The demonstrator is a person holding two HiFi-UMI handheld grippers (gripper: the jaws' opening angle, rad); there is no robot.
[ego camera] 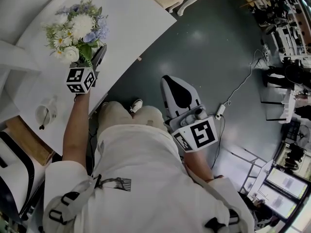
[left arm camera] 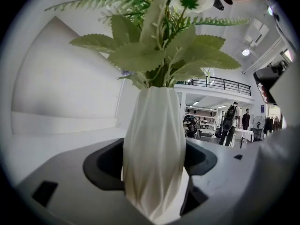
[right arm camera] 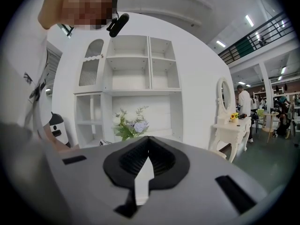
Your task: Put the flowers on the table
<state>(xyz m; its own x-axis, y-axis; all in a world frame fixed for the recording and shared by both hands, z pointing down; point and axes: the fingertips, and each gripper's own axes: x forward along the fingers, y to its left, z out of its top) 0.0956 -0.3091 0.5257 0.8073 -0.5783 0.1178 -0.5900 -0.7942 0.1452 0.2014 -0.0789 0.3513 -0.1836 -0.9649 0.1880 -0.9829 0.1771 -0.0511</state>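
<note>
Two grippers in play, one per hand.

- Left gripper [left arm camera: 154, 154]: clamped on a white ribbed vase [left arm camera: 154, 125]. In the left gripper view the dark pads press on both sides of the vase body. The vase stands upright, with green leaves [left arm camera: 159, 50] spreading above its neck.
- Head view: the flowers [ego camera: 77, 28], white and pale blue blooms with green leaves, sit at the upper left of the frame. They are directly above the left gripper's marker cube [ego camera: 80, 79] and over the white surface [ego camera: 131, 23]. The bouquet hides the vase here. No view shows the vase base, so I cannot tell whether it touches the surface.
- Right gripper [right arm camera: 148, 139]: closed and empty. In the right gripper view its jaw tips meet in a point with nothing between them. In the head view it lies right of centre, over the dark floor [ego camera: 218, 47] and well apart from the flowers.
- One small pale object [ego camera: 46, 113] lies on the surface at the left edge of the head view, too indistinct to identify.
- Right gripper view, background: a white shelf unit [right arm camera: 140, 74] at centre, with the bouquet seen in front of it. A white dressing table [right arm camera: 232, 130] stands at the right.
</note>
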